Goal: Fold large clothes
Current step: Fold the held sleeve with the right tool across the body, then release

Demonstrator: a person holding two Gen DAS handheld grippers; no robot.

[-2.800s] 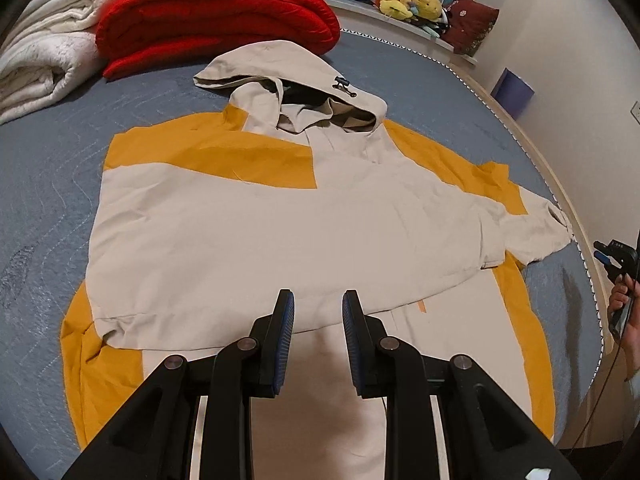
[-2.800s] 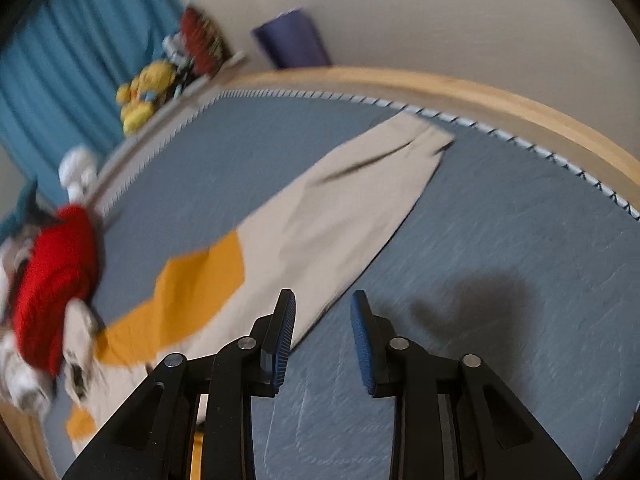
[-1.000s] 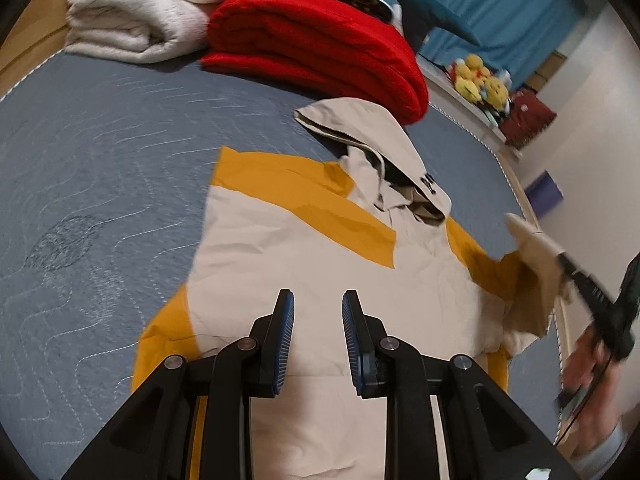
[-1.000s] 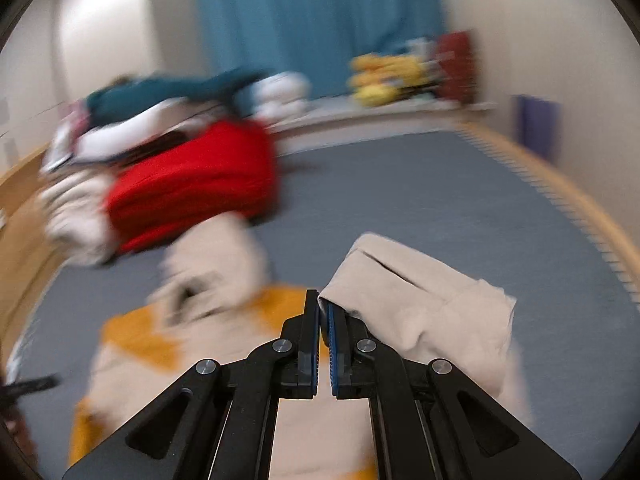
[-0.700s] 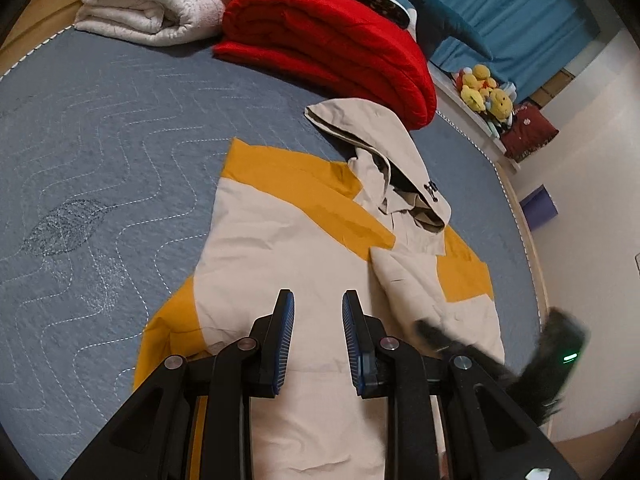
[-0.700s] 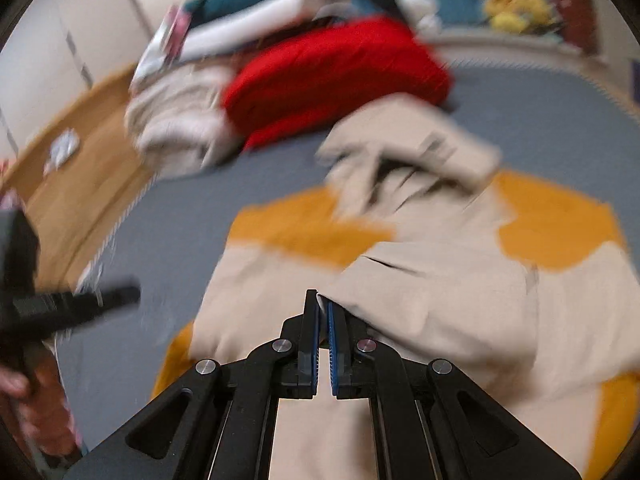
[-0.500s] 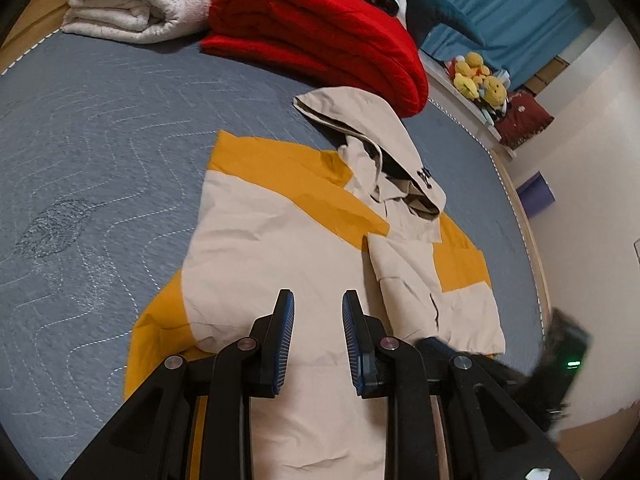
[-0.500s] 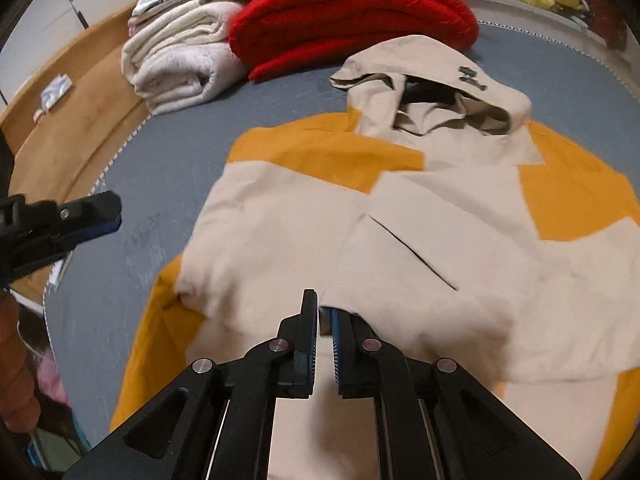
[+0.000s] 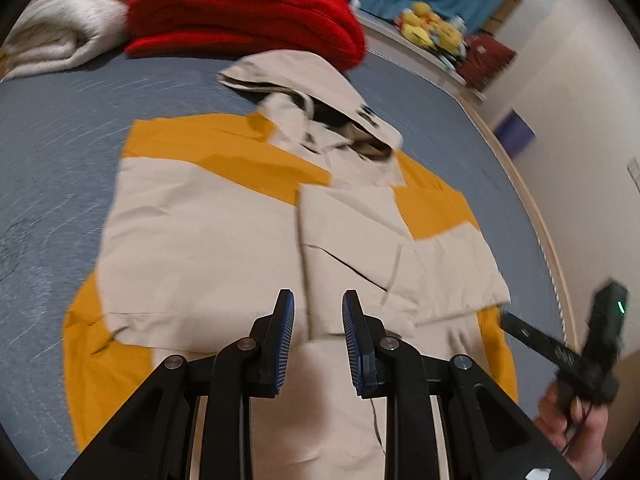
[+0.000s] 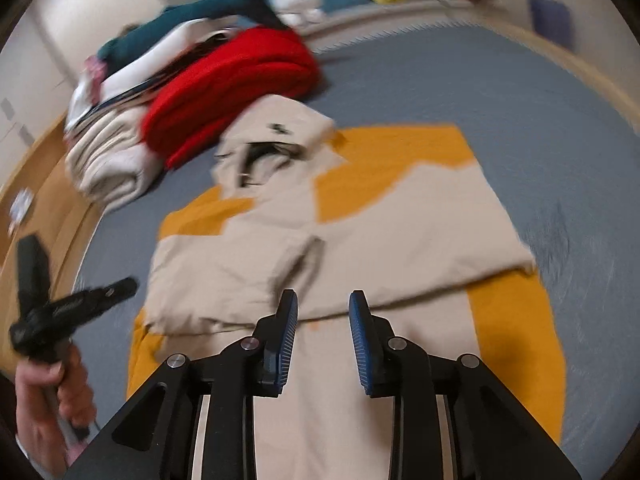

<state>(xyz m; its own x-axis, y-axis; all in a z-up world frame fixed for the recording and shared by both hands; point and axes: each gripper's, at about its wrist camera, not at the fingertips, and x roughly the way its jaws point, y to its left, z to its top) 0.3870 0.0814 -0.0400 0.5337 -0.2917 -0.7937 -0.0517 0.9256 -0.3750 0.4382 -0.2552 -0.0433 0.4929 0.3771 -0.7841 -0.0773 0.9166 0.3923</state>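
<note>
Beige and orange, the hooded jacket (image 9: 208, 240) lies flat ahead of our tongs, left pair (image 9: 318, 320) apart and empty, right pair (image 10: 323, 316) opening, gripping nothing.

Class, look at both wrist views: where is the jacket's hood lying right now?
In both views the hood lies at the far end of the jacket, on the grey bed cover, just in front of the folded red blanket.
</note>
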